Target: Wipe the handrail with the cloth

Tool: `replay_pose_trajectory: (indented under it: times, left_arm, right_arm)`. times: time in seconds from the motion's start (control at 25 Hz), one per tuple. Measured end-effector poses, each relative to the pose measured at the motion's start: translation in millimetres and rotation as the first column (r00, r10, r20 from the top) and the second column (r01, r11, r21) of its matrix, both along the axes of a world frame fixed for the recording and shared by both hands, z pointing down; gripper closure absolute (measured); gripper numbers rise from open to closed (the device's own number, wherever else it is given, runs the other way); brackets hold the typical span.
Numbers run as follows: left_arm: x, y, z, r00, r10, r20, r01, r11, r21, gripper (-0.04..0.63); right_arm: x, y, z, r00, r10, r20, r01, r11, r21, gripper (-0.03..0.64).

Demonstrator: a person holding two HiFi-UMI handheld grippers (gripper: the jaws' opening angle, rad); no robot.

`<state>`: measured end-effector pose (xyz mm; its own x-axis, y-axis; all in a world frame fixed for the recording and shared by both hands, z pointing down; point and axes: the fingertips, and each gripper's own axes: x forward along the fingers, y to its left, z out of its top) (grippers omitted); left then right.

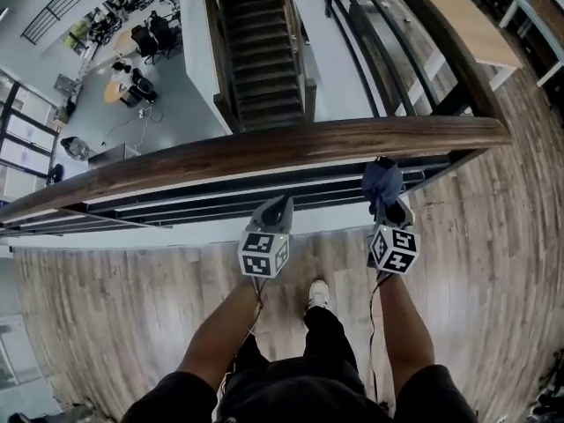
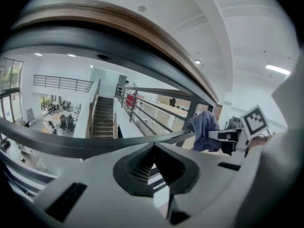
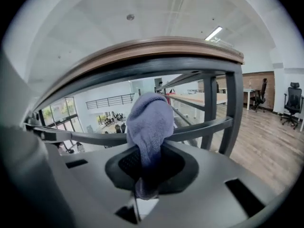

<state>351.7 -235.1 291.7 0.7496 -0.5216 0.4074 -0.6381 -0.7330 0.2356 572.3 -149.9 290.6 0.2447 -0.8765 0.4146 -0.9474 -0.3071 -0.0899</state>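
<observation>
Cloth (image 3: 149, 122): blue-grey, bunched, pinched tight in right gripper (image 3: 148, 152), just under wooden handrail (image 1: 264, 152) near its right end. Left gripper (image 2: 153, 147) closed, empty. Dark metal bars (image 1: 264, 196) run beneath handrail; stairs (image 1: 260, 51) beyond.

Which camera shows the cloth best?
The right gripper view: the cloth fills its centre, close up, clamped in the right gripper. The head view shows it only as a small blue bundle by the handrail; the left gripper view catches it small, side-on, at the right.
</observation>
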Motion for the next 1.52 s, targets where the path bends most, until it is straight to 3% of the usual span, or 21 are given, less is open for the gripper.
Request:
replay_pose_trajectory:
  times: [0.32, 0.44, 0.56, 0.68, 0.8, 1.08, 1.16, 1.28, 1.4, 1.52]
  left_arm:
    - [-240, -55, 64, 0.981, -0.193, 0.007, 0.193, 0.981, -0.007, 0.592]
    - [-321, -80, 85, 0.972, -0.235, 0.0, 0.235, 0.971, 0.045, 0.592]
    - [-393, -101, 96, 0.958, -0.282, -0.054, 0.286, 0.953, 0.104, 0.592]
    - [-464, -123, 103, 0.919, -0.37, -0.135, 0.39, 0.905, 0.171, 0.592]
    - [-538, -139, 123, 0.873, -0.458, -0.17, 0.484, 0.855, 0.184, 0.592]
    - [-664, -163, 188, 0.813, -0.572, -0.109, 0.574, 0.755, 0.318, 0.592]
    - [-693, -174, 189, 0.805, -0.588, -0.083, 0.574, 0.735, 0.361, 0.592]
    - [-725, -187, 183, 0.813, -0.574, -0.099, 0.559, 0.721, 0.408, 0.592]
    - [-743, -184, 188, 0.824, -0.552, -0.126, 0.549, 0.724, 0.418, 0.592]
    - [-761, -183, 199, 0.812, -0.571, -0.121, 0.565, 0.718, 0.406, 0.592]
  right_arm:
    - [-268, -55, 48, 0.98, -0.2, -0.024, 0.201, 0.975, 0.092, 0.56]
    - [-355, -92, 75, 0.965, -0.26, -0.029, 0.261, 0.956, 0.13, 0.56]
    - [-437, -127, 98, 0.946, -0.324, -0.029, 0.324, 0.929, 0.181, 0.56]
    - [-521, -169, 114, 0.903, -0.427, -0.033, 0.422, 0.873, 0.244, 0.56]
    - [-607, -201, 123, 0.853, -0.52, -0.053, 0.512, 0.811, 0.283, 0.56]
    - [-760, -254, 185, 0.712, -0.693, -0.11, 0.693, 0.669, 0.269, 0.56]
    - [-797, -272, 188, 0.691, -0.709, -0.141, 0.716, 0.645, 0.266, 0.56]
    - [-843, -299, 187, 0.696, -0.703, -0.146, 0.711, 0.647, 0.275, 0.56]
    - [-868, -311, 205, 0.729, -0.679, -0.086, 0.677, 0.696, 0.238, 0.56]
    - [-887, -316, 217, 0.756, -0.652, -0.059, 0.648, 0.733, 0.207, 0.56]
